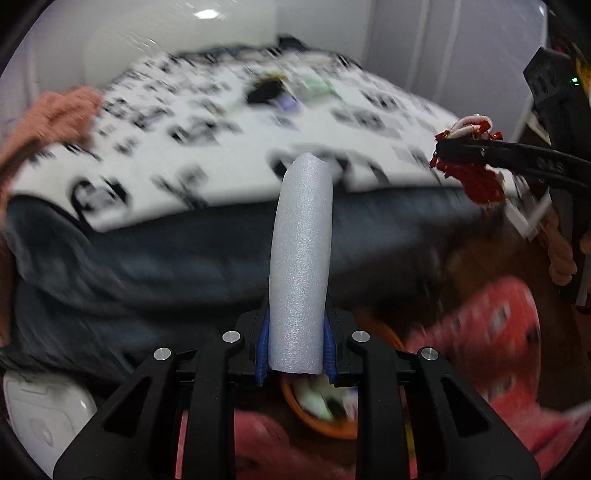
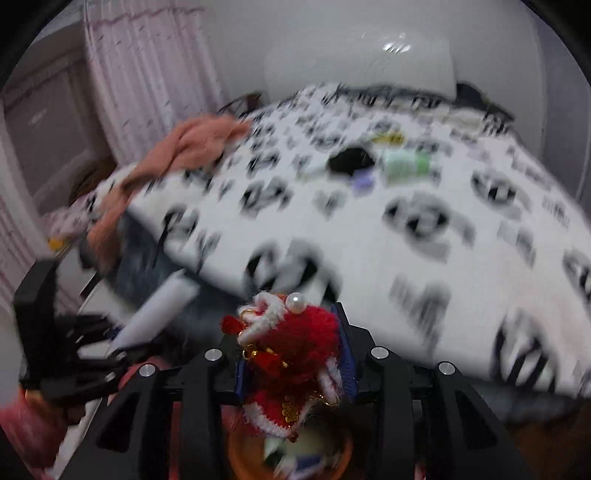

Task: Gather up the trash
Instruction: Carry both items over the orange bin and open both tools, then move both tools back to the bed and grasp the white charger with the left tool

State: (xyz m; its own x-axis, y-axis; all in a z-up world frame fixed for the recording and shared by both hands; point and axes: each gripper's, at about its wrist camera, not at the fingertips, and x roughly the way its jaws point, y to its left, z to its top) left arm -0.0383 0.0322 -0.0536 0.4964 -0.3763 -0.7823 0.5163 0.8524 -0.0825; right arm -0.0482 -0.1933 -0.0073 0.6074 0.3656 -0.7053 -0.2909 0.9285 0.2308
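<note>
In the left wrist view, our left gripper [image 1: 300, 343] is pinching one white foam tube [image 1: 301, 266] at frame centre, above one orange bin [image 1: 314, 410]. In the right wrist view, our right gripper [image 2: 295, 354] is clamping one red knitted ornament [image 2: 295, 343] at lower centre, before the bed [image 2: 406, 206].

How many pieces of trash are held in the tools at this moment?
2. A white foam tube is clamped in the left tool, and a red knitted ornament in the right tool. More items lie blurred on the bed.

Bed [image 2: 424, 258] with black-and-white patterned cover stood against white wall [image 2: 314, 29]; pink curtain [image 2: 147, 74] at left, brown floor [image 1: 480, 266].
</note>
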